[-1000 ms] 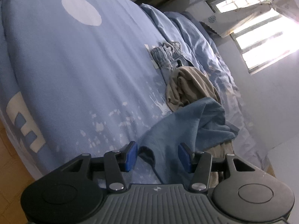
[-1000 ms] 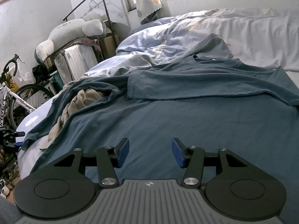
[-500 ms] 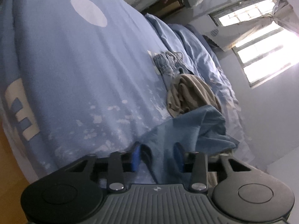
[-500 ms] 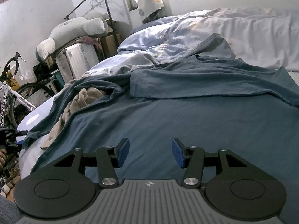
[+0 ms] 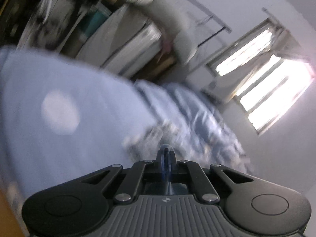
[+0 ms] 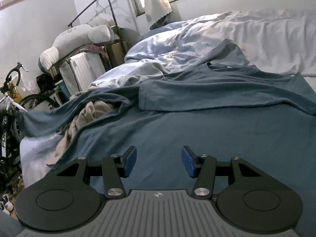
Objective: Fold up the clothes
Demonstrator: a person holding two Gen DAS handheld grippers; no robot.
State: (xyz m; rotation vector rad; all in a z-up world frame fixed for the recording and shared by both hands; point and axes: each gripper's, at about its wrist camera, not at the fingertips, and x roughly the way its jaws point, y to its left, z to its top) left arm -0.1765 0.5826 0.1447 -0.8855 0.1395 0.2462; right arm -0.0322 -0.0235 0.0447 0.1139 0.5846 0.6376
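Observation:
A dark blue T-shirt (image 6: pixel 197 122) lies spread over the bed, one sleeve folded across its chest and its left edge stretched out toward the bed's side. My right gripper (image 6: pixel 159 161) is open and empty, low over the shirt's lower part. My left gripper (image 5: pixel 166 154) is shut, with a thin strip of the blue shirt (image 5: pixel 169 187) pinched between its pads; that view is blurred by motion. A beige garment (image 6: pixel 86 116) lies crumpled under the shirt's left side.
A light blue duvet (image 6: pixel 197 39) is bunched at the head of the bed, and a blue sheet (image 5: pixel 59 108) covers it. Beside the bed stand a bicycle (image 6: pixel 9 98), a white suitcase (image 6: pixel 83 69) with a pillow on top, and a clothes rail (image 6: pixel 102 6).
My left gripper has closed on the shirt's edge and swung upward fast, blurring its view. In the right wrist view the shirt's left edge has been pulled taut. The right gripper has barely moved.

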